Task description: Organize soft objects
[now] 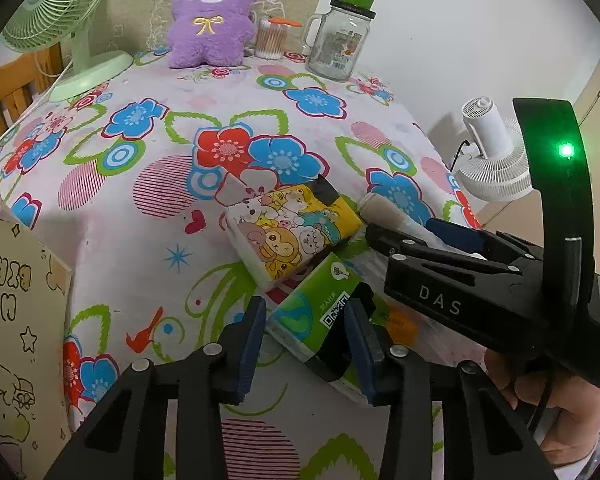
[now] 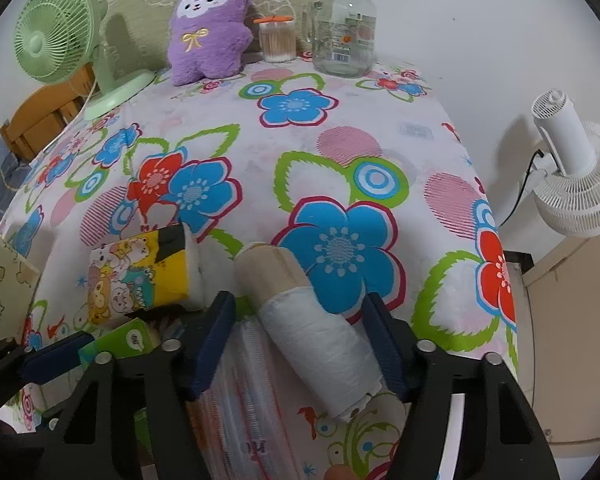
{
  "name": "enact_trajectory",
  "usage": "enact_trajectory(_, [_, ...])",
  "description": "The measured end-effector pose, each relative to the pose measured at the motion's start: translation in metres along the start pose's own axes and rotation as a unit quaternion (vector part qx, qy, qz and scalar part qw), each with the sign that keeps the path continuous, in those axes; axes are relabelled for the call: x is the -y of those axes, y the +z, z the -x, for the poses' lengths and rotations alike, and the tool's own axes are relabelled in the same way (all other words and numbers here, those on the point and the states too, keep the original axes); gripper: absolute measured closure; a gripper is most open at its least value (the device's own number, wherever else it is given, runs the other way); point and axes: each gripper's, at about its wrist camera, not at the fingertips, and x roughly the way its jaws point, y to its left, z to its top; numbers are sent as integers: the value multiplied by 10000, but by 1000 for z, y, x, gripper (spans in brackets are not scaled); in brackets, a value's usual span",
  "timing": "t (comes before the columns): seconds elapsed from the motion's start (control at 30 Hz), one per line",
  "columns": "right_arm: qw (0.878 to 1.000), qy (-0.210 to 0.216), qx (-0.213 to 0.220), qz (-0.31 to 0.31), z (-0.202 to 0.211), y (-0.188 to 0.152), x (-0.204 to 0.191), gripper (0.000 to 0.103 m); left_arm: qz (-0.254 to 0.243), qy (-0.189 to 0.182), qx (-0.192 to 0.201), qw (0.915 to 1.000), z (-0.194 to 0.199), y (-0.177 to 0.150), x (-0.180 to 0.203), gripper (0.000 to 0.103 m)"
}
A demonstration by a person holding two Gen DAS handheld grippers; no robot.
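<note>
Both wrist views sit low at desk point(image 1: 148, 216) near edge, facing far wall. Left view close on green tissue pack point(image 1: 316, 312); right close on roll point(image 2: 312, 332). Shared: purple plush point(image 1: 212, 20), jar point(image 2: 344, 28).

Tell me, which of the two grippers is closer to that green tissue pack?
The left. The left gripper has its jaws open on either side of the green tissue pack. The right gripper is off to the pack's right, straddling the white roll.

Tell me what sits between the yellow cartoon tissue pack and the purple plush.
Nothing: between the yellow tissue pack and purple plush there is only bare floral tablecloth, as both wrist views show.
</note>
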Motion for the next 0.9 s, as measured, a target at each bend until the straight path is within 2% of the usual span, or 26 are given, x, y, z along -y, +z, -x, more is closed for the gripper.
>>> enact_trajectory(0.1, [10000,-36,13,20,1,0,-1,51,10,0,2,10000,1,0,-1,63])
enact_trajectory(0.33, [9999,-79,80,-26,5,0,1,64,44,-1,9,10000,6,-1,-3,69])
enact_trajectory(0.53, [9998,-87,159,-58,11,1,3,69,81,-16,58,9999,11,-2,-4,72])
enact_trajectory(0.9, [9994,-51,301,-134,18,2,4,73,89,-12,117,9999,15,-1,-5,74])
